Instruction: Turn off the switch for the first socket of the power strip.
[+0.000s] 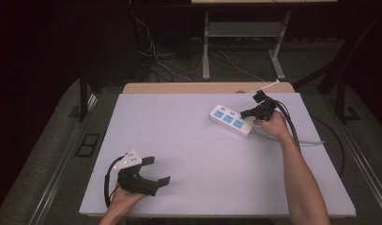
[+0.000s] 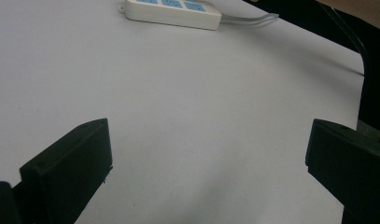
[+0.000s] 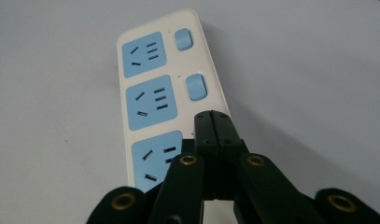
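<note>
— Hovering right over the power strip (image 1: 231,120) now, that's the right gripper (image 1: 245,114), jaws pressed flat together with nothing pinched between them.

— And look at the right gripper view: the closed tips (image 3: 214,122) sit over the strip's edge by its third switch, next to the nearest blue socket (image 3: 158,161). Whether they actually touch the plastic, I cannot tell from here.

— Two blue rocker switches (image 3: 196,86) are visible ahead of the tips, three blue sockets in a row beside them.

— Where's the strip lying?

— On the white table (image 1: 188,150), far right part, set at a slant, with its grey cable (image 1: 308,142) running off toward the right edge, under the person's right forearm.

— And the other hand?

— Left gripper (image 1: 159,171) is well apart from the strip, low at the near left of the table, jaws spread wide and holding nothing. In its own view there's bare tabletop between them, the strip (image 2: 171,11) far off at the top.
</note>
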Demonstrator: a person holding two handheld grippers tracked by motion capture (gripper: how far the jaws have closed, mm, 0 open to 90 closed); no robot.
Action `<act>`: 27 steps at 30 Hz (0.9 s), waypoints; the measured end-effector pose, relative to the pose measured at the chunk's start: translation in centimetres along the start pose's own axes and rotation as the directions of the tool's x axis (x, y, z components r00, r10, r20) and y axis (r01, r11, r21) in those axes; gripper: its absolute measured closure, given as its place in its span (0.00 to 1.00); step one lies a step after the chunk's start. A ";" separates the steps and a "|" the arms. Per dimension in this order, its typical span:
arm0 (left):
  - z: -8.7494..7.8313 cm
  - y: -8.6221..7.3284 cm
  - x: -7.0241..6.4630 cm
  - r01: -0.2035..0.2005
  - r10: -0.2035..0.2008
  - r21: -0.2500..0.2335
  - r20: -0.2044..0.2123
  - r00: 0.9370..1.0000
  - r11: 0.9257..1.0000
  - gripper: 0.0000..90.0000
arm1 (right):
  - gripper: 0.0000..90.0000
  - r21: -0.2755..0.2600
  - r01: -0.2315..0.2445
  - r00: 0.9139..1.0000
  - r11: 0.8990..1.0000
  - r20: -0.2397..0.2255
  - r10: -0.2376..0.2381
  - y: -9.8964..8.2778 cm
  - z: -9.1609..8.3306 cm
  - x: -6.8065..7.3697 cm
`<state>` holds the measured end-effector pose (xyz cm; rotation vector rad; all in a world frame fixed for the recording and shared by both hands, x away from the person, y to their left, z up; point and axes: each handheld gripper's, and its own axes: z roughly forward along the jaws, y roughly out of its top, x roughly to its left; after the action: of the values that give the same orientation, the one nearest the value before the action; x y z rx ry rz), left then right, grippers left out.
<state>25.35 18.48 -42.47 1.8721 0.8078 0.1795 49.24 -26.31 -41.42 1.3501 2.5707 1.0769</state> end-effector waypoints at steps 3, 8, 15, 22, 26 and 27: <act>0.0 0.0 0.0 0.003 -0.003 -0.003 0.000 1.000 1.000 0.00 | 1.00 -0.009 -0.002 1.000 1.000 -0.002 0.002 0.0 -0.4 0.0; 0.0 0.0 0.0 0.003 -0.003 0.000 -0.001 1.000 1.000 0.00 | 1.00 -0.019 -0.002 1.000 1.000 -0.003 0.002 0.0 -1.0 -0.1; 0.1 0.0 -0.1 -0.001 0.001 0.002 0.000 1.000 1.000 0.00 | 1.00 -0.029 0.014 1.000 1.000 0.001 -0.014 0.1 -2.4 0.7; 0.1 0.0 -0.1 0.002 -0.002 -0.001 0.000 1.000 1.000 0.00 | 1.00 -0.047 0.033 0.999 0.998 -0.004 -0.033 0.0 -4.1 2.2; 0.1 0.1 -0.2 0.000 0.000 -0.003 0.001 1.000 1.000 0.00 | 1.00 -0.056 0.034 0.999 0.998 -0.008 -0.035 -0.3 -4.8 2.8; 0.1 0.1 -0.3 0.000 0.000 -0.003 0.003 1.000 1.000 0.00 | 0.96 -0.069 0.031 0.999 0.997 -0.015 -0.032 -0.5 -5.3 3.1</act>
<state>25.25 18.21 -42.42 1.8687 0.8052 0.1782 45.15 -27.20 -36.88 1.2866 2.5320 1.1635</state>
